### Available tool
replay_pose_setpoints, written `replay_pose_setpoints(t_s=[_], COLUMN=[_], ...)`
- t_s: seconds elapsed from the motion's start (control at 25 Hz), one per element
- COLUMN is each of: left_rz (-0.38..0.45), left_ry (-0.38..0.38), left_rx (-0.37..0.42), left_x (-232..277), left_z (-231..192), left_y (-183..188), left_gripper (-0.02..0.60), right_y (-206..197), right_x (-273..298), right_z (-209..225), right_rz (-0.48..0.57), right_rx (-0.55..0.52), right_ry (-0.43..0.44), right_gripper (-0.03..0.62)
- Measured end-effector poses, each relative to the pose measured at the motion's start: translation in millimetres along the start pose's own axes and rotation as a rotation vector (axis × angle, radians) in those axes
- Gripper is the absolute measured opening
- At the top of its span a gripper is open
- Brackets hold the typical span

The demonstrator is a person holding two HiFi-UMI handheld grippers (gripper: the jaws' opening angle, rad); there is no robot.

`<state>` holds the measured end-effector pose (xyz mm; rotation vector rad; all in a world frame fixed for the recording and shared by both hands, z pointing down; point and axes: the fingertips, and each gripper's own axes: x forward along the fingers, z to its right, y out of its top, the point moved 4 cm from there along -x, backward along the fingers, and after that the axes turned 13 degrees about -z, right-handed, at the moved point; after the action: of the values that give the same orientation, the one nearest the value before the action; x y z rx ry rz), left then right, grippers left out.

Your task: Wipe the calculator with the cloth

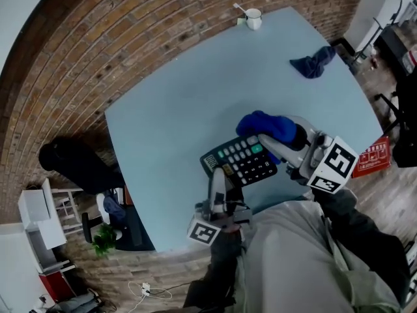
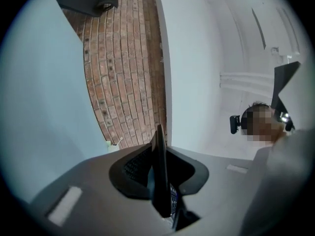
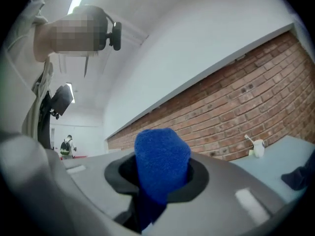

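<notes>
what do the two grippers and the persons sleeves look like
The left gripper and right gripper both have smooth light grey bodies. Each carries a white cube with black square markers. In the gripper views, a dark recess surrounds the jaws. The sleeves are dark, and the top is pale grey-green. No cables show.

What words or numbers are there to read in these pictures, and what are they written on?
Nothing here can be read for sure.
On the calculator: key signs too small to read.
On the red board at the right edge: white print, too blurred to read.
On the square marker: a black-and-white pattern, no letters.
On the blue cloth and the white mug: no print shows.
</notes>
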<state>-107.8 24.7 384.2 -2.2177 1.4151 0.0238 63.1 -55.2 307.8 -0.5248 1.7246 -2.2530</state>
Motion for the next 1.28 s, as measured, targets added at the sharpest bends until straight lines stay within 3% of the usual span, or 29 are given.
replay_pose_setpoints(t_s=[0.08, 0.24, 0.36, 0.44, 0.52, 0.64, 0.76, 0.88, 1.0, 1.12, 1.2, 1.28], left_rz=[0.015, 0.069, 0.079, 0.095, 0.106, 0.087, 0.099, 0.124, 0.141, 0.117, 0.086, 0.077], left_ry=[-0.006, -0.003, -0.016, -0.06, -0.13, -0.221, -0.248, -0.269, -0.289, -0.298, -0.276, -0.245], left_rx=[-0.017, -0.02, -0.019, -0.068, -0.133, -0.202, -0.261, -0.274, -0.284, -0.279, -0.252, -0.222], left_x=[1, -8, -11, -9, -4, 7, 12, 10, 8, 7, 7, 6], left_z=[1, -4, -6, -6, -1, 9, 10, 11, 12, 14, 15, 14], left_y=[0, 17, 23, 18, 12, 2, -2, 4, 9, 7, 0, -4], left_gripper=[0.055, 0.055, 0.055, 0.055, 0.054, 0.054, 0.054, 0.052, 0.043, 0.041, 0.04, 0.04], right_y=[-2, -39, -58, -55, -39, -19, -24, -48, -68, -65, -55, -42], right_x=[-1, -8, -16, -21, -25, -26, -17, -4, 7, 10, 7, -3], right_z=[1, -25, -44, -44, -36, -15, -10, -34, -61, -55, -34, -17], right_rz=[-0.015, -0.132, -0.187, -0.149, -0.038, 0.165, 0.285, 0.265, 0.188, 0.238, 0.304, 0.324], right_rx=[0.06, 0.206, 0.221, 0.235, 0.311, 0.506, 0.749, 0.92, 0.991, 1.011, 0.989, 0.87], right_ry=[0.04, 0.237, 0.332, 0.369, 0.423, 0.534, 0.747, 0.956, 1.068, 1.051, 0.953, 0.797], right_gripper=[0.101, 0.101, 0.101, 0.101, 0.101, 0.101, 0.101, 0.101, 0.101, 0.101, 0.101, 0.1])
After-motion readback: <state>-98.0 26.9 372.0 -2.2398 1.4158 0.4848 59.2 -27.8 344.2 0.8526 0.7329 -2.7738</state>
